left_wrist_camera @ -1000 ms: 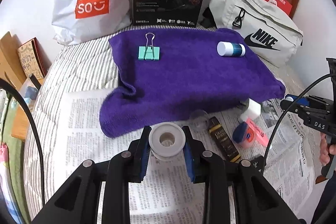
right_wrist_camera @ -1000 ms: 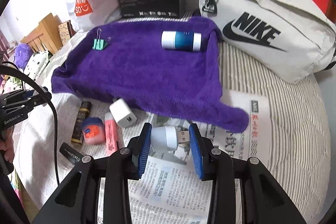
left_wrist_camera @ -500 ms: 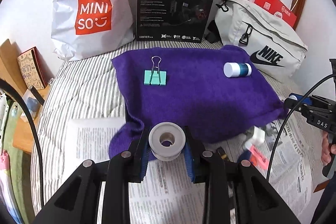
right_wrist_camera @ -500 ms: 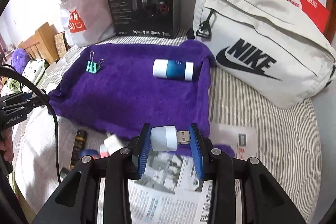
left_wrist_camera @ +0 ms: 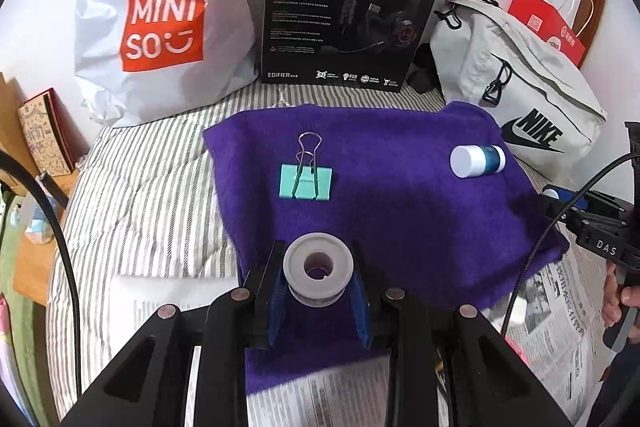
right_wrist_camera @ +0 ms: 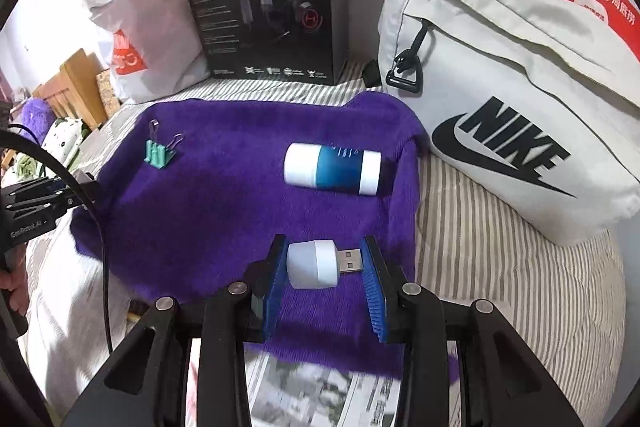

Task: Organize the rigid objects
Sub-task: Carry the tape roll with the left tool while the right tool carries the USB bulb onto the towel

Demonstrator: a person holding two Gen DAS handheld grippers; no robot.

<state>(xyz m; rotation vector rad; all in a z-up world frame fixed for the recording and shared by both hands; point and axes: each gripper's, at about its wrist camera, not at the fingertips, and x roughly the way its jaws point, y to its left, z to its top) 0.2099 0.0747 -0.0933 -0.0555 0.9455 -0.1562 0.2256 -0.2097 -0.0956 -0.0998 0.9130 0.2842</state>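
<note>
Right now the left tool [left_wrist_camera: 319, 277] is gripping a round white roll of thread-seal tape with a hollow centre [left_wrist_camera: 318, 269], its blue pads pressing on the roll's two sides, and it is holding the roll above the near part of a fuzzy purple towel [left_wrist_camera: 400, 211] that is lying spread on a grey-and-white striped bed [left_wrist_camera: 144, 195]. The right tool [right_wrist_camera: 325, 277] is clamping a small white USB night-light with a bare metal plug [right_wrist_camera: 320, 263] end to end, the rounded cap against the pad on the left of the view and the plug tip against the other, and it is hanging over the near edge of the same towel. On the towel, a mint-green binder clip with wire handles [left_wrist_camera: 306, 180] is lying toward the left side, and a white-and-teal cylindrical bottle [right_wrist_camera: 332, 175] is lying on its side toward the right, well apart from the clip. Printed newspaper sheets [right_wrist_camera: 320, 399] are lying on the bed just beside the towel's near edge. Behind the towel, a white Miniso shopping bag [left_wrist_camera: 160, 23], a black headset box [left_wrist_camera: 352, 7] and a pale grey Nike waist bag [right_wrist_camera: 512, 115] are standing against the wall.
</note>
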